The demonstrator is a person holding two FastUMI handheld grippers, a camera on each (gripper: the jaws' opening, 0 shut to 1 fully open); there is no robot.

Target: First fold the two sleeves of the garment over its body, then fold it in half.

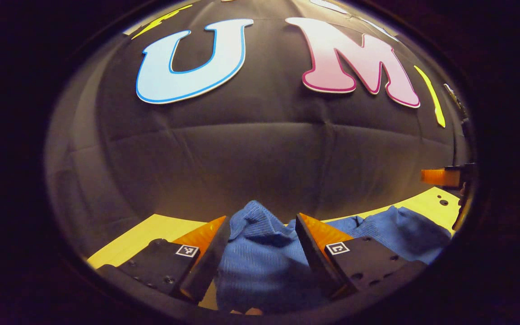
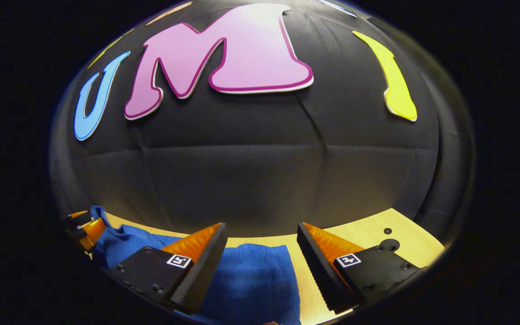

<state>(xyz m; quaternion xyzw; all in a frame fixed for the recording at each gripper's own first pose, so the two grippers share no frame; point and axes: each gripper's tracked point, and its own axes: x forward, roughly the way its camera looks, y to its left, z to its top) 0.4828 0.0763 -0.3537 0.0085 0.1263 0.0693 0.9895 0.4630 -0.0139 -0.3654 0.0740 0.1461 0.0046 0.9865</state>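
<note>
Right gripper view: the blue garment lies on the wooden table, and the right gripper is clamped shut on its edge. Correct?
Not quite. The right gripper is open: in the right gripper view its jaws stand wide apart, with the blue garment lying between them, nearer one finger, and not pinched. The garment does lie on the wooden table.

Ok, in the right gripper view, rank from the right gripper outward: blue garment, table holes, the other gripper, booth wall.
1. Blue garment, between its jaws.
2. Table holes, just right.
3. Other gripper, far left, on the garment.
4. Booth wall, behind everything.
</note>
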